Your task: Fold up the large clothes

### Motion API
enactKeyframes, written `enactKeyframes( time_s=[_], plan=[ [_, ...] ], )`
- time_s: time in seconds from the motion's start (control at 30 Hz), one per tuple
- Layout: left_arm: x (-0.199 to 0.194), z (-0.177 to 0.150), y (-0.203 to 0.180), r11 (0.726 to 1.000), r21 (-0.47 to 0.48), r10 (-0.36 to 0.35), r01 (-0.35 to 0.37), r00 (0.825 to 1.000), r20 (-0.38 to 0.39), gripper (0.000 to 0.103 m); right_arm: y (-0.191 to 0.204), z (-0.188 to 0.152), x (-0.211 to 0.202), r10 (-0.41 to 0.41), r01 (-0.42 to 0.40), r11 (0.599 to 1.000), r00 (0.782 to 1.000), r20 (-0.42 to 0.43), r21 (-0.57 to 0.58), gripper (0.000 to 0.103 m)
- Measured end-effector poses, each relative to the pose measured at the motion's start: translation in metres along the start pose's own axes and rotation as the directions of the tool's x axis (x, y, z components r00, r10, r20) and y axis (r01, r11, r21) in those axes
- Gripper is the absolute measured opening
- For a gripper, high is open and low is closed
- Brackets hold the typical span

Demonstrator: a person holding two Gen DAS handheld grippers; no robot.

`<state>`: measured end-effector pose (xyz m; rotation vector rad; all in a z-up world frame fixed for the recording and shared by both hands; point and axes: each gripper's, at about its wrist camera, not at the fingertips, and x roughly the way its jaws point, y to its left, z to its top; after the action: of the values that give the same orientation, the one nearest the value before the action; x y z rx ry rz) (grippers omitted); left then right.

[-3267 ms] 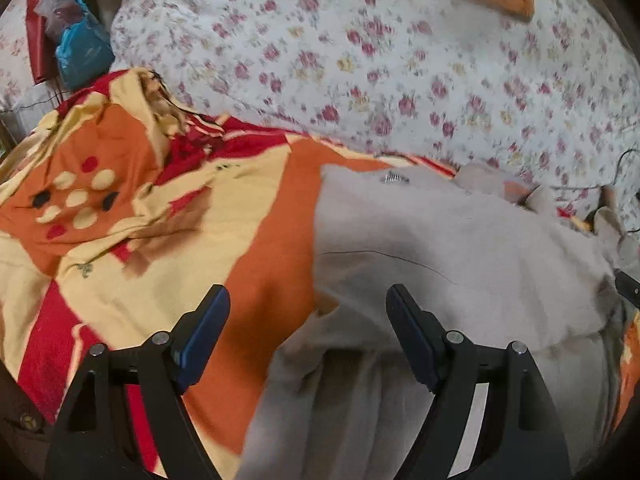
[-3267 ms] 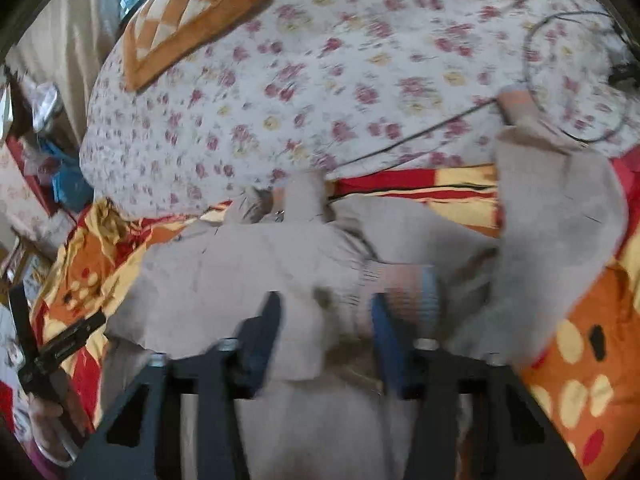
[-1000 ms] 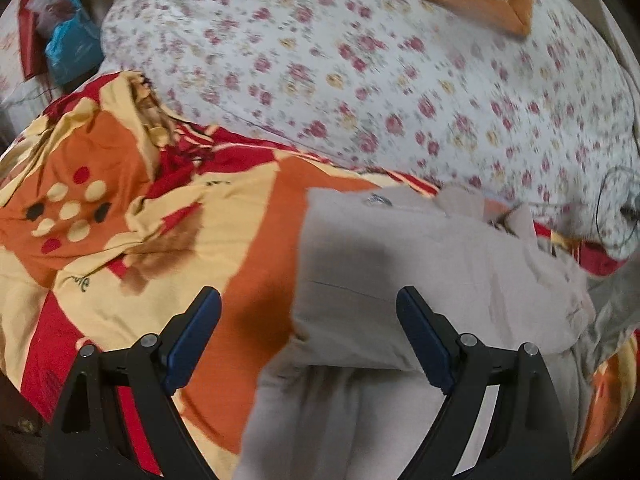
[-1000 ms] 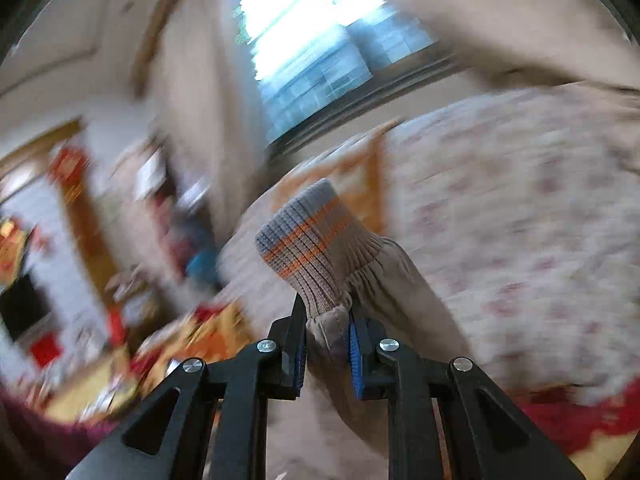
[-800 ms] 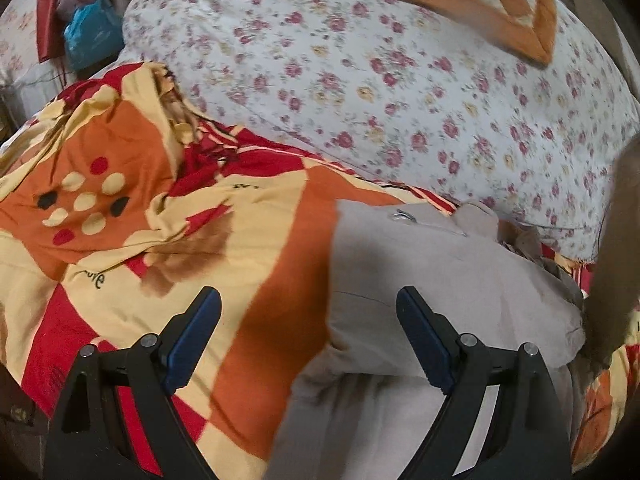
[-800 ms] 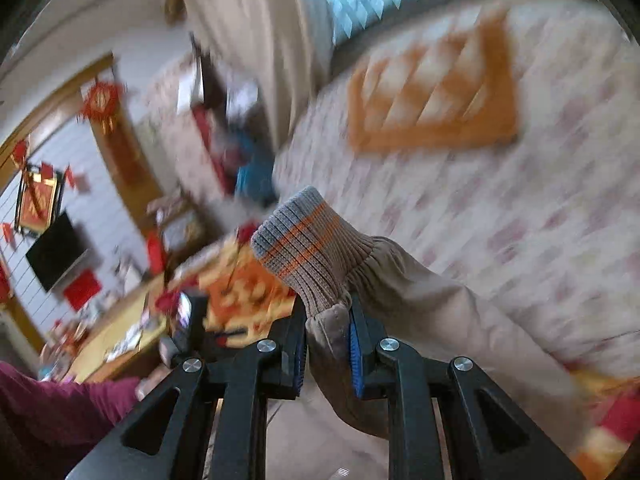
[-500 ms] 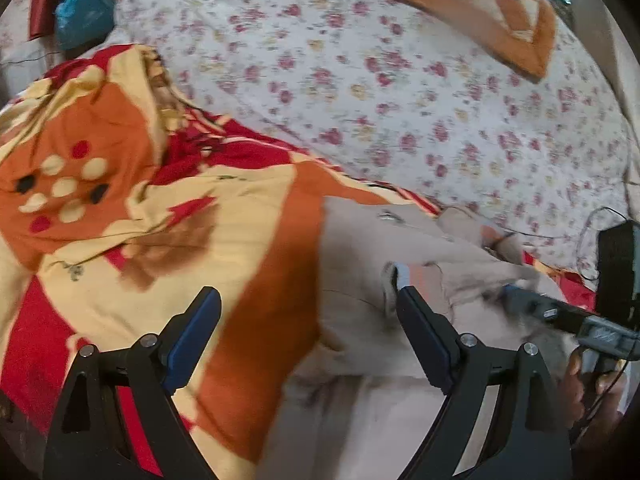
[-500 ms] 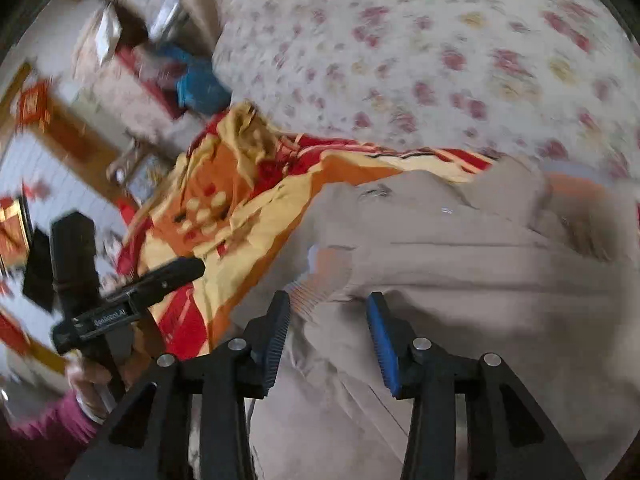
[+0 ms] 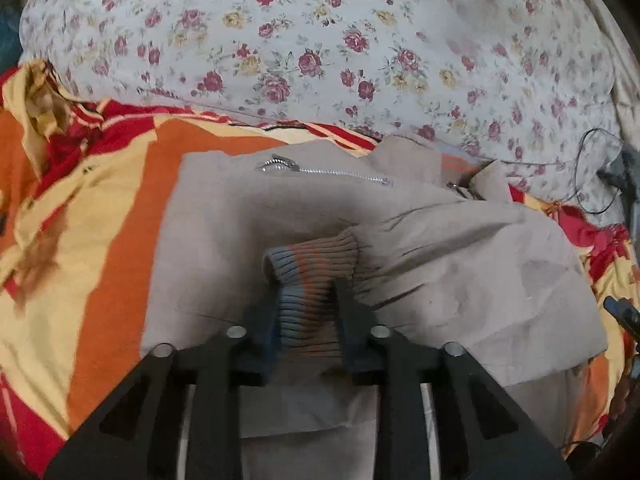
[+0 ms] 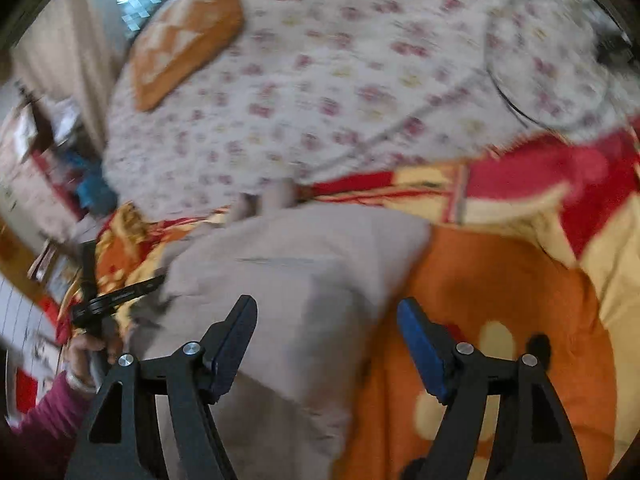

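The left wrist view shows the left gripper (image 9: 306,312) clamped on the ribbed grey-and-orange knit cuff (image 9: 310,276) of a beige zip-front jacket (image 9: 248,240), which lies spread on an orange, yellow and red patterned blanket (image 9: 100,240) in front of a white quilt printed with red roses (image 9: 320,48). The cuff sits over the middle of the jacket's body, probably because the sleeve (image 9: 460,248) is being laid across the chest to narrow the garment for folding. The sleeve runs from the lower right of that view in toward the centre, its cuffed end pointing at the camera. The jacket's long axis runs from the camera up to the collar (image 9: 416,156) at the quilt's edge, and a silver zip (image 9: 320,170) lies crosswise near the top. In the right wrist view the right gripper (image 10: 326,344) hangs above the jacket's right edge with its jaws opening and nothing between them, so it looks free to take another hold.
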<state>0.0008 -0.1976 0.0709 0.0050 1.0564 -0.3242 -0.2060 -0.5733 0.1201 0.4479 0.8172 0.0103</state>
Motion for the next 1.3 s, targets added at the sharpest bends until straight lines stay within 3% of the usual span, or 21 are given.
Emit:
enactKeyframes(
  time_s=[0.17,0.3,0.33,0.37,0.4,0.47,0.53,0.57,0.6,0.63,0.67,0.7,0.77,0.83,0.87,0.9,0.97,1.0,1.1,1.23,1.3],
  plan=[
    [-0.04,0.017,0.031,0.996,-0.067,-0.047,0.052,0.996,0.078,0.004,-0.012,0.017,0.036,0.013,-0.012,0.996,1.0,-0.017,0.094,0.075],
    [-0.037,0.019,0.054,0.994,-0.105,0.044,-0.037,0.997,0.064,0.004,-0.014,0.029,0.069,0.03,-0.022,0.981,0.999,-0.039,0.193,0.074],
    [-0.029,0.015,0.058,0.992,-0.108,0.064,-0.059,0.997,0.041,0.004,-0.014,0.031,0.08,0.044,-0.03,0.981,0.997,-0.069,0.193,0.07],
    [-0.021,0.011,0.062,0.991,-0.112,0.076,-0.073,0.997,0.016,0.004,-0.012,0.033,0.089,0.014,0.002,0.986,0.995,-0.101,0.164,0.034],
    [-0.014,0.009,0.062,0.991,-0.108,0.079,-0.078,0.997,-0.001,0.005,-0.009,0.036,0.095,-0.063,0.076,0.991,0.992,-0.11,0.11,0.008],
    [-0.003,0.005,0.054,0.993,-0.081,0.086,-0.087,0.996,-0.022,0.007,-0.006,0.04,0.095,-0.168,0.172,0.983,0.984,-0.067,0.064,0.006],
    [-0.007,0.002,0.048,0.992,-0.062,0.112,-0.112,0.994,-0.005,0.017,-0.006,0.045,0.077,-0.202,0.203,0.976,0.979,-0.023,0.08,0.006],
    [-0.012,0.001,0.045,0.993,-0.048,0.109,-0.109,0.994,0.004,0.028,-0.004,0.044,0.062,-0.212,0.211,0.974,0.977,0.001,0.083,0.013],
    [-0.015,0.001,0.043,0.994,-0.04,0.099,-0.098,0.995,0.012,0.042,0.0,0.04,0.048,-0.2,0.199,0.977,0.98,0.011,0.082,0.026],
    [-0.019,0.001,0.042,0.995,-0.034,0.095,-0.094,0.995,0.023,0.048,0.002,0.035,0.039,-0.169,0.168,0.983,0.986,0.008,0.079,0.036],
    [-0.023,0.0,0.043,0.994,-0.027,0.109,-0.108,0.993,0.044,0.054,0.006,0.027,0.032,-0.119,0.119,0.99,0.993,-0.003,0.077,0.068],
    [-0.026,-0.001,0.042,0.993,-0.023,0.115,-0.114,0.992,0.058,0.057,0.011,0.013,0.028,-0.053,0.054,0.995,0.998,-0.019,0.079,0.082],
    [-0.026,-0.001,0.043,0.993,-0.024,0.118,-0.116,0.991,0.064,0.058,0.019,-0.006,0.037,-0.002,0.007,0.997,0.998,-0.069,0.071,0.083],
    [-0.02,-0.004,0.043,0.992,-0.036,0.126,-0.124,0.991,0.047,0.059,0.022,-0.024,0.06,-0.006,0.014,0.999,0.987,-0.16,0.051,0.071],
    [-0.017,-0.006,0.043,0.991,-0.046,0.13,-0.129,0.991,0.03,0.059,0.021,-0.029,0.068,-0.024,0.033,0.999,0.981,-0.195,0.04,0.024],
    [-0.016,-0.009,0.044,0.991,-0.052,0.127,-0.126,0.992,0.023,0.059,0.017,-0.032,0.07,-0.045,0.052,0.998,0.979,-0.198,0.028,0.01],
    [-0.02,-0.013,0.045,0.991,-0.056,0.121,-0.119,0.992,0.033,0.065,0.012,-0.029,0.059,-0.057,0.063,0.998,0.984,-0.171,0.026,0.005],
    [-0.022,-0.016,0.044,0.989,-0.058,0.138,-0.135,0.989,0.048,0.073,0.009,-0.027,0.053,-0.084,0.088,0.996,0.983,-0.16,0.017,0.004],
    [-0.016,-0.021,0.045,0.983,-0.049,0.181,-0.179,0.983,0.032,0.074,0.004,-0.026,0.055,-0.143,0.144,0.99,0.973,-0.179,-0.007,0.005],
    [-0.03,-0.018,0.045,0.978,-0.074,0.199,-0.194,0.977,0.079,0.074,0.024,-0.016,0.027,-0.156,0.155,0.988,0.986,-0.059,-0.008,0.019],
    [-0.039,-0.013,0.04,0.978,-0.059,0.207,-0.2,0.97,0.128,0.074,0.04,-0.011,0.025,-0.132,0.132,0.991,0.991,-0.011,-0.036,0.045]
  ],
)
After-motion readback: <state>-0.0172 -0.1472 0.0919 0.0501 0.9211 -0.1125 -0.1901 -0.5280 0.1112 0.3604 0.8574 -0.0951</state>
